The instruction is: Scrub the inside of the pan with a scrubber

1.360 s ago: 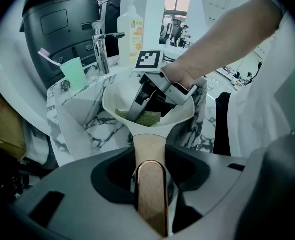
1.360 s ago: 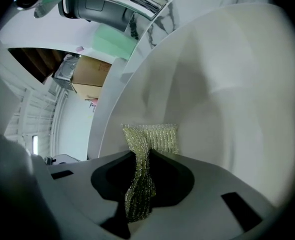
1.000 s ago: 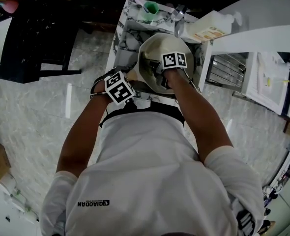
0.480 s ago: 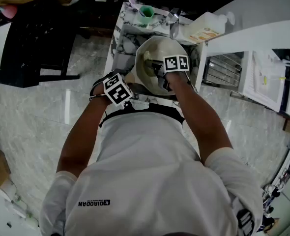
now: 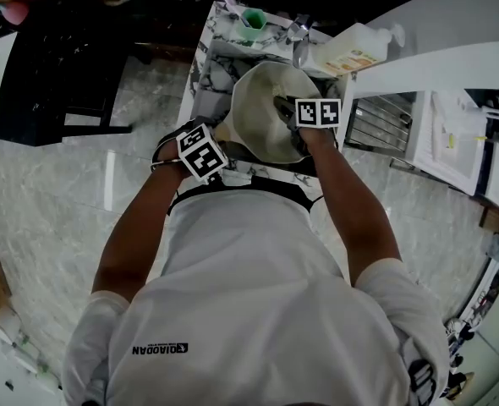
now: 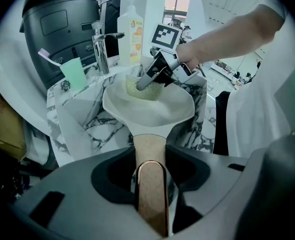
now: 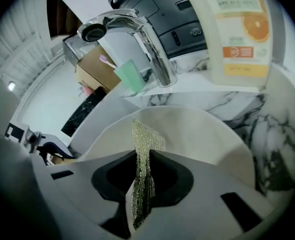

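Note:
A cream pan (image 5: 262, 112) (image 6: 147, 104) (image 7: 197, 134) is held tilted over a marble sink (image 5: 211, 79). Its wooden handle (image 6: 150, 156) runs back into my left gripper (image 6: 151, 184) (image 5: 200, 155), which is shut on it. My right gripper (image 7: 142, 184) (image 5: 293, 117) reaches into the pan from the right, shut on a yellow-green mesh scrubber (image 7: 143, 159) (image 6: 143, 89). The scrubber presses against the pan's inner far wall.
A chrome tap (image 7: 137, 31) (image 6: 101, 39) stands behind the pan. Beside it are a green cup with a toothbrush (image 6: 75, 71) (image 5: 251, 19) and a pump bottle of soap (image 6: 130, 29) (image 5: 351, 49) (image 7: 237, 29). A dark appliance (image 6: 62, 24) sits further back.
My right gripper with the scrubber has slid to the right across the pan's inside. The pan has tipped a little. The left gripper has stayed on the handle.

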`<state>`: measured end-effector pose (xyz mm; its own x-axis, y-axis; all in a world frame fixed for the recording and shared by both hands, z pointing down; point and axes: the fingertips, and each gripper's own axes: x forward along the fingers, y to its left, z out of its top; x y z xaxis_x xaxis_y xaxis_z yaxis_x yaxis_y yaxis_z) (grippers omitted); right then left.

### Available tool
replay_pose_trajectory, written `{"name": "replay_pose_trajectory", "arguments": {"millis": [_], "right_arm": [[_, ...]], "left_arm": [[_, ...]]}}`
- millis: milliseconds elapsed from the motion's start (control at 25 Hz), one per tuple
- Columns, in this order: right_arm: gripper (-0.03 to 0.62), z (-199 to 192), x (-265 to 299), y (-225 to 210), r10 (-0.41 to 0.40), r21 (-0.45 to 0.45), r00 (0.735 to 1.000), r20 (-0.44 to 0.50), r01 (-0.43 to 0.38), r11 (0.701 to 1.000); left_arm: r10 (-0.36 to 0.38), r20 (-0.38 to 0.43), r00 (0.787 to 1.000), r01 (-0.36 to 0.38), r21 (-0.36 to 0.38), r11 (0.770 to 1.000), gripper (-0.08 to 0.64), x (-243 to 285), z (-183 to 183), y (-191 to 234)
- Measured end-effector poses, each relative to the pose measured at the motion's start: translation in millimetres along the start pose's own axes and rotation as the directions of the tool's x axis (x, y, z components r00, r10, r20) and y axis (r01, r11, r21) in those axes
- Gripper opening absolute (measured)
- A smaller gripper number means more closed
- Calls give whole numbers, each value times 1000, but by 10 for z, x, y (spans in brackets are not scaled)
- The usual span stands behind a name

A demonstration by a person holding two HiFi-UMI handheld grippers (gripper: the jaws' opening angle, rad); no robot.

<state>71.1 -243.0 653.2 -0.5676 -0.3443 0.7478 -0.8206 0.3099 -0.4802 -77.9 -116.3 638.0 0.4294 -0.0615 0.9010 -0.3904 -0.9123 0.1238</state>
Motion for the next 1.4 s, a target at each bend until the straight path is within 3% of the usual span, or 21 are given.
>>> {"name": "replay_pose_trajectory", "arguments": {"millis": [120,240,400,520,600,760,1400], "right_arm": [[87,-45,-70,-343,-177,-84,983,-44,173,981],[87,-95,-99,-547,-313,-226,945,-97,286,931],[87,-148,-62,-684,-441,-426,886,-142,348,835],[86,-172,53,-723,-467,-492,871,-155,342,801],[87,-204,130,-714,-460,-488,873,-163,333,806],[87,-458,207,-738,-435,-384,862,-261,320,866],[89,-906,213,-653,-331,-215,839,-432,261,941]], "left_arm": [[-2,-1,1000,2,-2,1000,196,-3,-4,1],[-4,0,1000,4,-5,1000,196,-8,-4,-2],[-3,-2,1000,3,-4,1000,196,-11,0,-2],[-2,-1,1000,2,-4,1000,196,-7,-3,11],[-5,-1,1000,5,-8,1000,196,-6,-8,5],[-5,-2,1000,5,-9,1000,196,-8,-6,-1],[-1,-2,1000,1,-1,1000,196,-2,-13,10]]}}
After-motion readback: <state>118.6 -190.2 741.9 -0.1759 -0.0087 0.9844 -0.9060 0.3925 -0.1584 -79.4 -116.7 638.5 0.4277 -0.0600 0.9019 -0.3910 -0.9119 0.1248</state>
